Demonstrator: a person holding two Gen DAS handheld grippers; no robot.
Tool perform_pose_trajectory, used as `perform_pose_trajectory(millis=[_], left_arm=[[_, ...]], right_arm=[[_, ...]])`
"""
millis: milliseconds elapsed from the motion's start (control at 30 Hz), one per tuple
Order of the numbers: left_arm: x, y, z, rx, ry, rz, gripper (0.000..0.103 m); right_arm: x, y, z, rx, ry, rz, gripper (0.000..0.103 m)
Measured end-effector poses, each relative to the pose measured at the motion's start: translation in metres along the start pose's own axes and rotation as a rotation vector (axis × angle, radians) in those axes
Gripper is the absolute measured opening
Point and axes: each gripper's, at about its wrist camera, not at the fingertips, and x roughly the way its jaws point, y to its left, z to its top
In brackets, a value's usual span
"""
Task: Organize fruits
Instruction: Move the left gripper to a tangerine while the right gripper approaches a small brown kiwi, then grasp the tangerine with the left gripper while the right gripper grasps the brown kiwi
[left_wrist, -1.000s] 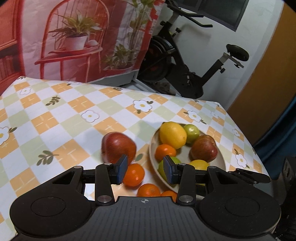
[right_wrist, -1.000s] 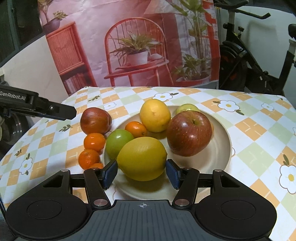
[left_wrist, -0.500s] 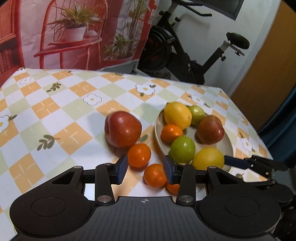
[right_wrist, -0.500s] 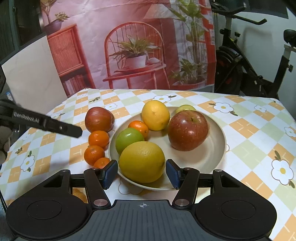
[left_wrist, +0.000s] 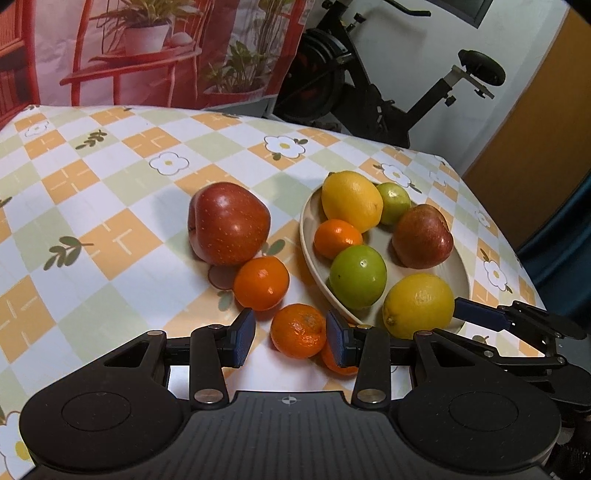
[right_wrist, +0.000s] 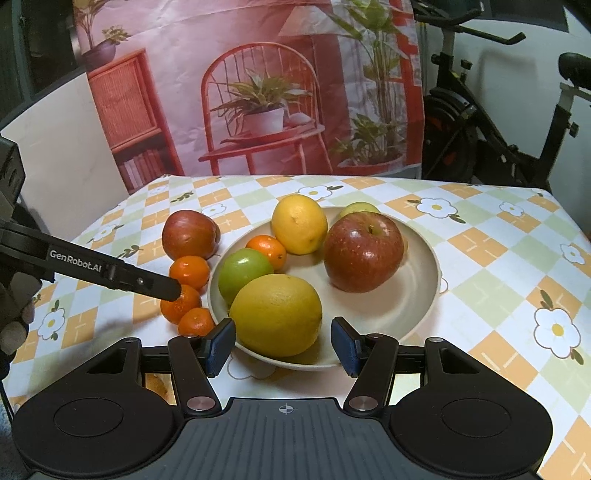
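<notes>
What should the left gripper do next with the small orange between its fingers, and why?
Probably ease the left gripper a little lower, then close on the middle mandarin. Its open jaws straddle that fruit, apparently without pressing it, and it lies on the tablecloth outside the plate, where most fruit already sits.

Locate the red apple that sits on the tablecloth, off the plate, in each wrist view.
Left wrist: the red apple on the checked tablecloth is centre-left, left of the round beige plate, just above the top mandarin.
Right wrist: the same apple is left of centre, beyond the plate's left rim, at the far end of the mandarin row.
Shared landmark: the big yellow lemon at the plate's near edge.
</notes>
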Motion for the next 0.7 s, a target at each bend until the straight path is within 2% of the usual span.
perform_pose_trajectory(millis=[400, 467, 533, 700], left_arm=[[0.015, -0.004, 0.002, -0.045, 0.030, -0.003, 0.043], [0.015, -0.003, 0.001, -0.053, 0.028, 0.003, 0.038], [0.014, -0.001, 0.000, -0.056, 0.023, 0.003, 0.038], [0.009, -0.004, -0.005, -0.026, 0.020, 0.020, 0.038]], right_arm=[[-0.001, -0.001, -0.002, 0.006, 0.004, 0.002, 0.054], [0.000, -0.001, -0.004, 0.008, 0.005, 0.002, 0.054], [0.000, 0.000, -0.006, 0.010, 0.005, 0.004, 0.054], [-0.004, 0.001, -0.008, 0.016, -0.002, 0.019, 0.054]])
